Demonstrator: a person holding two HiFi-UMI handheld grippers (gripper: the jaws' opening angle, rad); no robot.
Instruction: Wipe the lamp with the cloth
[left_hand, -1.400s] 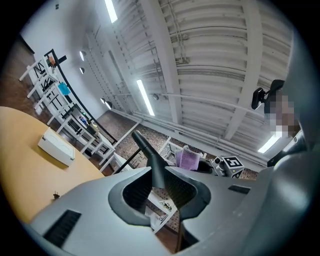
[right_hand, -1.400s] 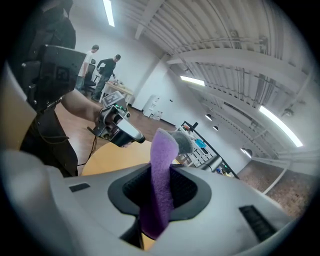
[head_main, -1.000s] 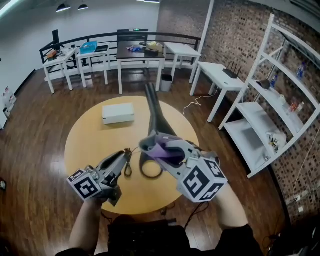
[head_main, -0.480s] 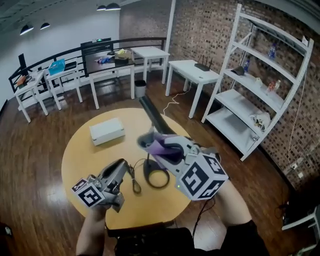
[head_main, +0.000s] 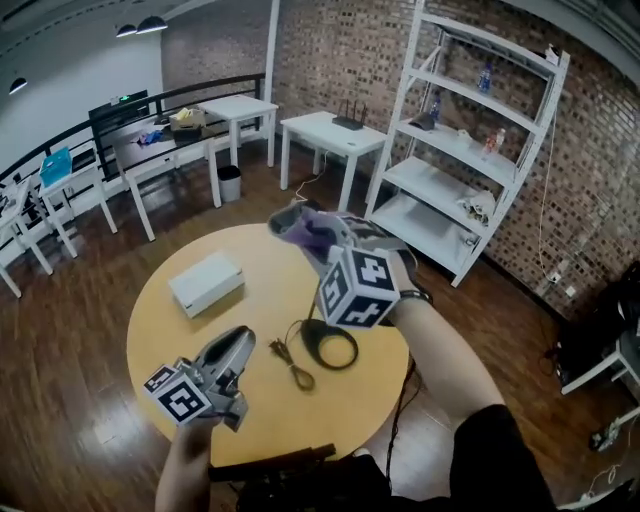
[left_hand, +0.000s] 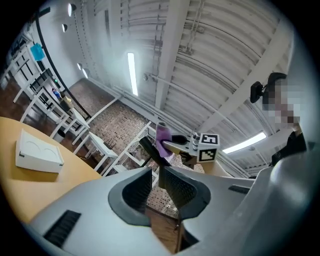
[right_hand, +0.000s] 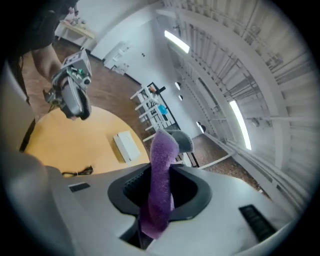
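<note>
Two things matter for this wiping step: contact and support. The right gripper (head_main: 322, 240) is clenched on the purple cloth (right_hand: 162, 155), which stands up out of its jaws. In the left gripper view the cloth is at the upper end of the lamp (left_hand: 148, 149), though whether it really touches there cannot be told. The lamp's thin black arm rises from a ring base (head_main: 330, 365) on the table.

It is probably best to draw the cloth along the arm with light pressure. The arm is slim and the base looks light, so a strong push may tip the lamp or slide it. The left gripper (head_main: 240, 342) hangs low over the table, apart from the lamp, with its jaws almost together and nothing between them. It could press on the base to steady it. A loose cord (head_main: 292, 368) lies just beside the base and should not be caught.

The surface is a round yellow table (head_main: 180, 330), smooth, with a white box (head_main: 205, 283) on its far left part. Around it are a dark wooden floor (head_main: 70, 350), a brick wall (head_main: 330, 60), a white shelf unit (head_main: 450, 140) and several white tables (head_main: 330, 135).
</note>
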